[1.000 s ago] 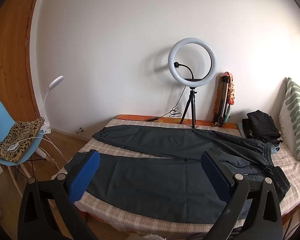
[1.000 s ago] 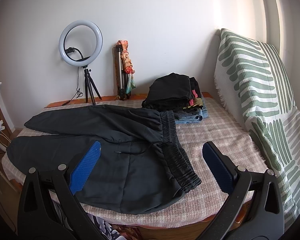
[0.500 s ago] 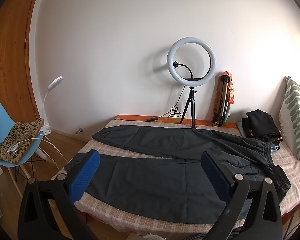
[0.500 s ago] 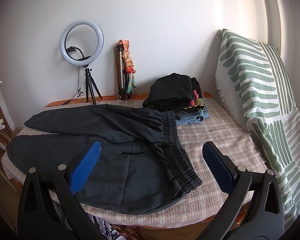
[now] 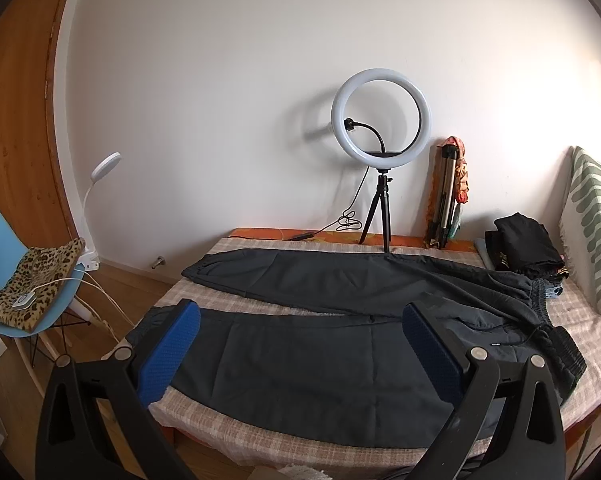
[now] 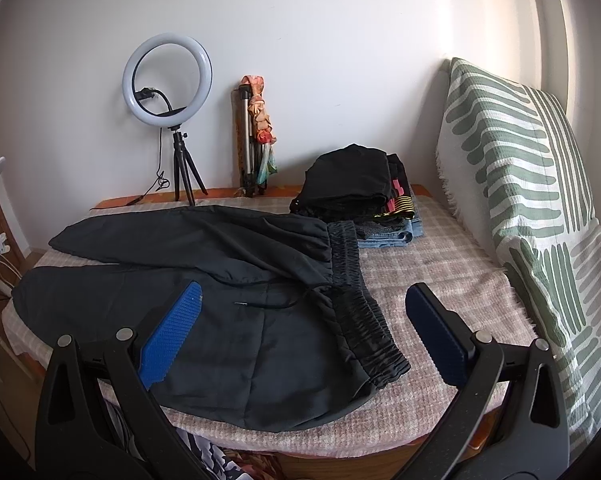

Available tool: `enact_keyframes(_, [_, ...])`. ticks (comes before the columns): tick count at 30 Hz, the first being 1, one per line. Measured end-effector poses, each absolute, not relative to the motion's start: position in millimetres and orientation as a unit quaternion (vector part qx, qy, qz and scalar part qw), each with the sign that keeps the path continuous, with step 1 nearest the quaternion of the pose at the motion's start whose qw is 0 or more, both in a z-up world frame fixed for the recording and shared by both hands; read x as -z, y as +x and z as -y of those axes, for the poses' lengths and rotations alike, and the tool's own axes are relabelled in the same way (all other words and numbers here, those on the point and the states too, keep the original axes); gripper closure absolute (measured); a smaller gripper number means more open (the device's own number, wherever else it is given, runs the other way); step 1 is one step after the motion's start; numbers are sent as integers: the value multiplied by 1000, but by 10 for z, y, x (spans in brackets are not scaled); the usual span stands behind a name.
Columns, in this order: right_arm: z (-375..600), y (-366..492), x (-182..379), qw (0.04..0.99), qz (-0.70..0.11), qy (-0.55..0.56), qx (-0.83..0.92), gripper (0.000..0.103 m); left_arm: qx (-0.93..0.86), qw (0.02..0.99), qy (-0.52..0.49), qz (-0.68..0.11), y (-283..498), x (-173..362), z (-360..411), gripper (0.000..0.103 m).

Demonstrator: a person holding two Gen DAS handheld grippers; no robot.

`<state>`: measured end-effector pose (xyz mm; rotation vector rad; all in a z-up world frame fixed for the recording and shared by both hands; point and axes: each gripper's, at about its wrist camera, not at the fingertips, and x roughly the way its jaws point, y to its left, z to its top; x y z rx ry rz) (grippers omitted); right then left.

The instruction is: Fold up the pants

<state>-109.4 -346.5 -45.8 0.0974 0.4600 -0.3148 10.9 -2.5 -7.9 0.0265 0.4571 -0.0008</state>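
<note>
Bed [image 5: 260, 432]: black pants [image 5: 300, 360] spread flat, legs apart.

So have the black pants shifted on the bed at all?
No. The pants lie spread flat as before, far leg still below the ring light.

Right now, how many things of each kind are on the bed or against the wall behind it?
Pants spread flat: 1, black pants
Piles of folded clothes: 1, pile
Ring lights: 1, ring light
Folded tripods: 1, tripod
Cushions: 1, cushion
Total: 5
</note>
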Motion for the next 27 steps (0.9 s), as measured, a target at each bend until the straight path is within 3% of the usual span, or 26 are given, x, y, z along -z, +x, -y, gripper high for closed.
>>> enact_keyframes(14, [3331, -795, 424, 962, -235, 17, 135, 0, -8, 969, 15, -245, 305, 238, -101, 1])
enact_keyframes(27, [3160, 18, 165, 969, -240, -41, 51, 0, -17, 962, 41, -269, 728, 398, -357, 1])
